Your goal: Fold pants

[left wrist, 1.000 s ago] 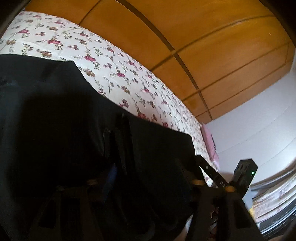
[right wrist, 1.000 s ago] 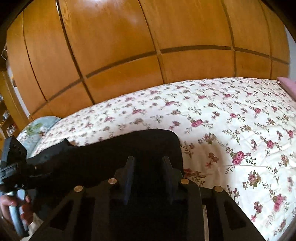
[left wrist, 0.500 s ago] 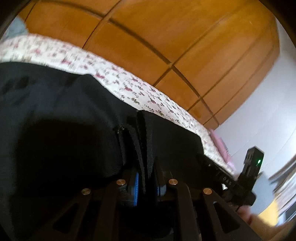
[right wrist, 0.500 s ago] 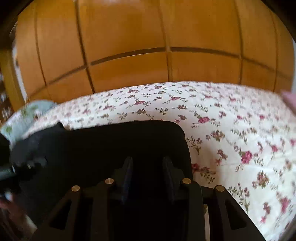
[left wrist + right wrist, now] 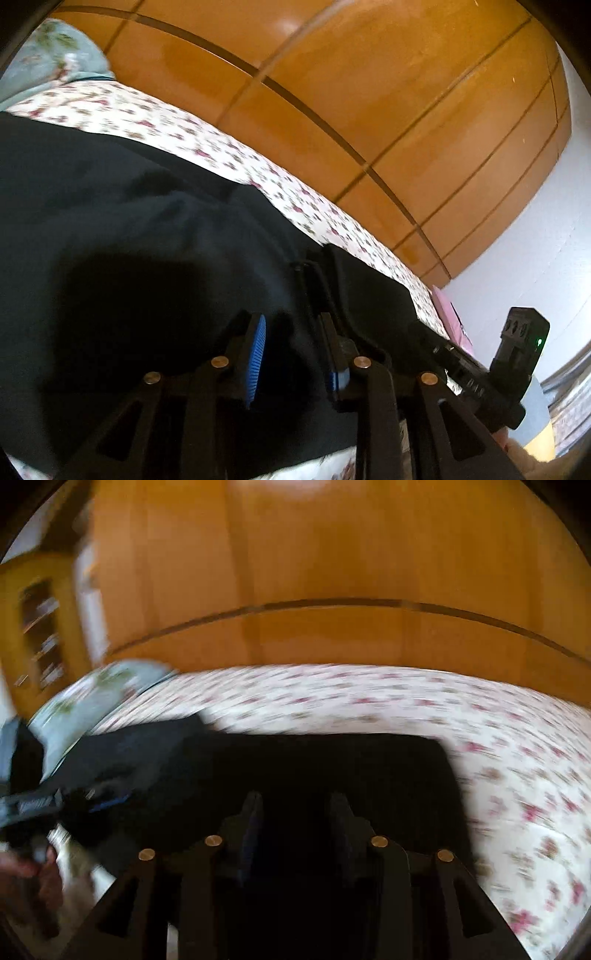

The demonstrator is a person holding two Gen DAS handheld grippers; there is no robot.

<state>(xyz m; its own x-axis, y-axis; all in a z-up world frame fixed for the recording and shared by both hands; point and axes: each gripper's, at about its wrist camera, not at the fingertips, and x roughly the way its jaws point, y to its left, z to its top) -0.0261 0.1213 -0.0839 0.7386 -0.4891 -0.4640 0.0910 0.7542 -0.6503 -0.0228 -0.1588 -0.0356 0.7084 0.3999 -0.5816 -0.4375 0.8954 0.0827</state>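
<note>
Two claws spread over black pants on the bed.
Nearest, the left claw [image 5: 291, 354] gapes, blue pads bare, cloth lying between; the right claw [image 5: 295, 823] also stands parted, so neither seems to pinch. Beyond, the pants [image 5: 129, 229] lie across the floral bedsheet [image 5: 498, 738], wardrobe [image 5: 369, 92] behind.

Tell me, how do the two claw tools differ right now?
The left gripper shows bright blue ribbed pads; the right gripper's pads look dark. The left gripper's picture is fairly sharp; the right gripper's is blurred. Both have their fingers apart, with the black pants in front.
</note>
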